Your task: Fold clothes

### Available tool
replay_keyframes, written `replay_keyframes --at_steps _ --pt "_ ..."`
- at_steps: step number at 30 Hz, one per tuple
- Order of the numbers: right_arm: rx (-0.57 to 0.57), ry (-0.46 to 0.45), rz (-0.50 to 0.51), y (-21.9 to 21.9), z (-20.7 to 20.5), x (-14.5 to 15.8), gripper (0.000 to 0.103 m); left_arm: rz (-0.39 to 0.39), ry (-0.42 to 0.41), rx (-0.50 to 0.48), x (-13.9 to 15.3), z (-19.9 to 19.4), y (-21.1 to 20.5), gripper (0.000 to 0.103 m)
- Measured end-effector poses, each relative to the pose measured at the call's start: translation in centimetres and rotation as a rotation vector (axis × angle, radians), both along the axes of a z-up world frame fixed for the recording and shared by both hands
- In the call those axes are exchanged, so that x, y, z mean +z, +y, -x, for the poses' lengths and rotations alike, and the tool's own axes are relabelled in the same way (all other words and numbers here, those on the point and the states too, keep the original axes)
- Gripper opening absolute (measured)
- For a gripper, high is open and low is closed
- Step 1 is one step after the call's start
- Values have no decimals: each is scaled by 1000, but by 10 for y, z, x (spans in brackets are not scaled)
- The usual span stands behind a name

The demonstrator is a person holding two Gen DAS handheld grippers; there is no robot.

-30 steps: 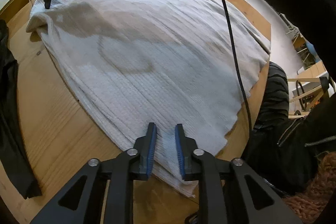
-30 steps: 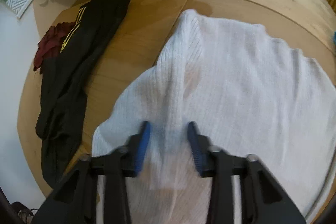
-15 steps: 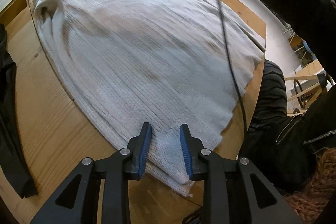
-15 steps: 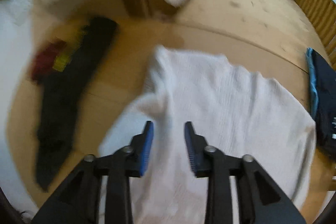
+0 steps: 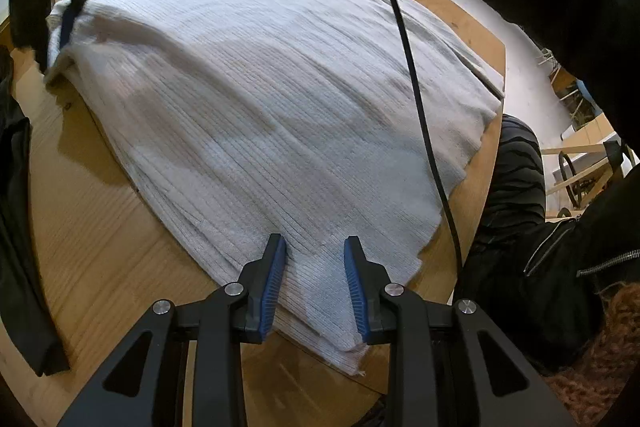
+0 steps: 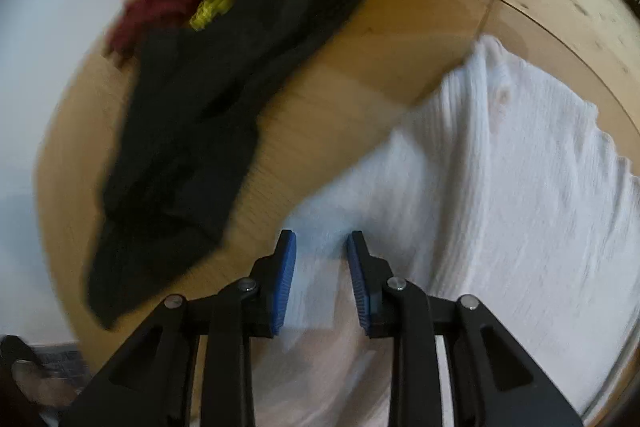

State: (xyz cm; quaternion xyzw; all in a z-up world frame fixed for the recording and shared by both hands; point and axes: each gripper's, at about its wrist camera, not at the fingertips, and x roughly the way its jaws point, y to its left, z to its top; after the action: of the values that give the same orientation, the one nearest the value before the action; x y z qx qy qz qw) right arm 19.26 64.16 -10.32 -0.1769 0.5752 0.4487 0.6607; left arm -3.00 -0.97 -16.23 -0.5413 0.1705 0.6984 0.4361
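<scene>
Black linkage arms with silver screws are seen on the left gripper (image 5: 314, 259) and right gripper (image 6: 321, 255); blue ribbed fingers (image 5: 272, 287) are fitted. A black zipped jacket (image 5: 560, 267) is worn.

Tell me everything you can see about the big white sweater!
The sweater is white ribbed knit that looks soft. It lies spread nearly flat on the wooden table, folded into layers along its near edge, with gentle wrinkles. One end bunches into a rounded fold by the right tool. The left tool hovers over its near corner, which shows between the parted jaws.
</scene>
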Motion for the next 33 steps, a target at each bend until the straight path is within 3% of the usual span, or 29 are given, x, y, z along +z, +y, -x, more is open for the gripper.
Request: replay_keyframes --at_steps 2,5,8,11,16,20,23,27,30,33 --pt "-59 13 -101 -21 -13 25 27 -11 -6 -1 0 1 -2 30" --pt "-140 -47 -105 -53 -27 41 27 -17 -8 -3 -1 0 -1 30" --pt "-77 61 -73 -58 -8 14 27 -11 6 2 0 -5 0 30" --pt "17 99 -1 -41 22 -21 27 -3 23 5 0 -11 -2 30" --pt "-81 196 -101 -31 14 -23 27 -8 10 42 2 -17 -14 30" --pt "-72 180 -189 -51 26 4 27 -15 0 55 2 -21 -22 30" --pt "-50 200 -169 -62 42 -12 27 -25 -2 60 2 -20 -21 30" --pt "-102 196 -114 -70 23 -27 22 -16 7 59 1 -21 -16 30" --pt "-164 110 -199 -68 -1 -7 22 -16 8 59 1 -22 -18 30" --pt "-170 71 -146 -46 -19 -19 22 -18 9 59 1 -22 -19 30"
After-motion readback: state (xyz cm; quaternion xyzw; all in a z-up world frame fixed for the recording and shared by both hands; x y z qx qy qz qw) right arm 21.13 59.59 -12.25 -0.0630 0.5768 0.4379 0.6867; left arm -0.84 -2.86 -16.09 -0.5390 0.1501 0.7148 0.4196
